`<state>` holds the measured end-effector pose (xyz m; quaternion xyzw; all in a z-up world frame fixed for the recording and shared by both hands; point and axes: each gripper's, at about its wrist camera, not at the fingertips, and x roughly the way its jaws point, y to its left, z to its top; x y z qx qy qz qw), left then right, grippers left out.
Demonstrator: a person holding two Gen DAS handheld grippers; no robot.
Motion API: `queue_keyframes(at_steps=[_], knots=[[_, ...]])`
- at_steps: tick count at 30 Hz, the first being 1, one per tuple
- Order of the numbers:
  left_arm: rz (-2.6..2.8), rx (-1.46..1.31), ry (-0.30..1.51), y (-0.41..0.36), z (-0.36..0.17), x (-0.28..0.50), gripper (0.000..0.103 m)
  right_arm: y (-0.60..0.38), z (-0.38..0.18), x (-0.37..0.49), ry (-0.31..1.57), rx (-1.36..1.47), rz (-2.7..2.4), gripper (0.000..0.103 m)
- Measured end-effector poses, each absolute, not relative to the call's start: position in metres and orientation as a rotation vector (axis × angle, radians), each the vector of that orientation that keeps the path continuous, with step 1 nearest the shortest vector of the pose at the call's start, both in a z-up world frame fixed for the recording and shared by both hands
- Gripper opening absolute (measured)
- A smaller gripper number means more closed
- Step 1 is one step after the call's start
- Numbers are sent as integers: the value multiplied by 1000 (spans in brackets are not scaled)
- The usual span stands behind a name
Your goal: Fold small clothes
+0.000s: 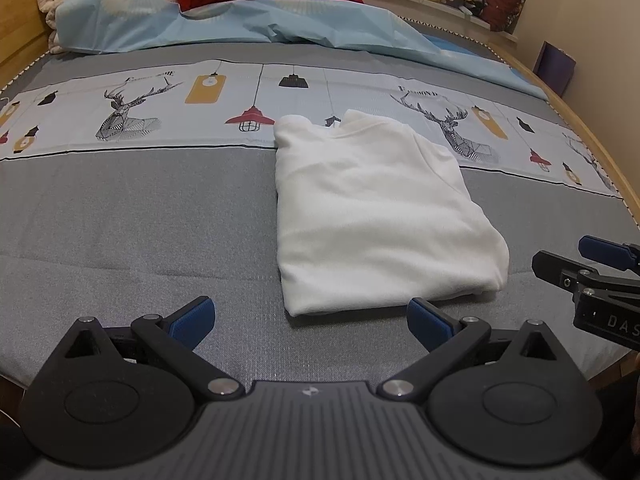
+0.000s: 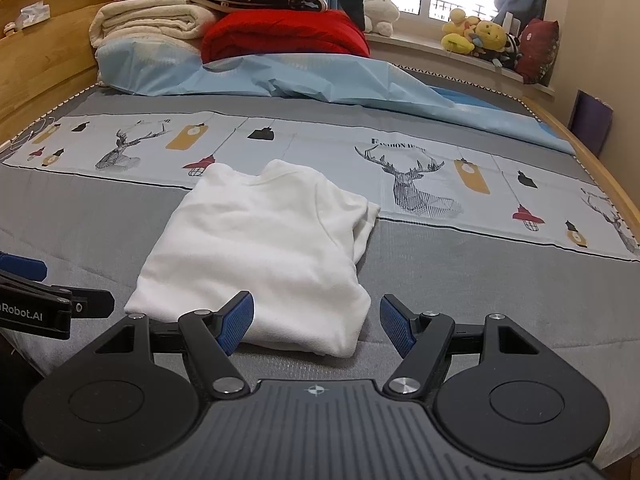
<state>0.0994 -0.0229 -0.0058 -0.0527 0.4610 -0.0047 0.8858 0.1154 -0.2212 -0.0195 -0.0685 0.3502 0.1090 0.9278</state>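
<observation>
Blue ribbed pads (image 1: pixel 196 320) on the left gripper (image 1: pixel 310 322) stand wide apart with nothing between them; bare grey bedspread (image 1: pixel 120 220) shows in the gap. The right gripper (image 2: pixel 316 322) is likewise spread wide and holds nothing. Its left pad (image 2: pixel 236 320) overlaps the near hem of the white garment (image 2: pixel 260 252) in the right wrist view; contact cannot be confirmed from this angle.

Garment: lies on the grey part of the bedspread, sides already turned in to a rough rectangle, collar end reaching the printed deer-and-lamp band (image 2: pixel 420 184). Near hem sits just ahead of both grippers. On its right side, in the right wrist view, a sleeve fold (image 2: pixel 366 216) juts out past the edge.

Further out: blue sheet (image 2: pixel 280 76), red blanket (image 2: pixel 284 32) and stacked cream bedding (image 2: pixel 148 20) at the headboard, plush toys (image 2: pixel 480 36) on the sill. All well apart from the work.

Judgement: side folds look done; a bottom-to-collar fold probably remains.

Risks from here:
- The hem is several layers thick. A shallow pinch could take only the top layer, and the lower ones would stay behind and open the side folds.
- Uneven lift between the two hands would skew the rectangle.
- The loose sleeve fold may slide out further when the cloth is carried over.
- A pad driven too low may also pinch the bedspread and drag it along.
</observation>
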Motion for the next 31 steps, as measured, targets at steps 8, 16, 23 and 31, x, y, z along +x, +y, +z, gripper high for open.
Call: queue_keyframes(at_steps=[8,16,23,31], knots=[[-11,-107,959,-23,-7,100,102,-219,-21,116,722,-147,224,71],[-9,-106,965,-23,-9,100,102,-218,-22,117,724,-154,227,71],[-7,-101,964,-24,-8,101,102,-218,-22,117,724,-154,227,71],[-7,-98,962,-24,-8,101,102,-217,-22,117,723,-154,226,71]])
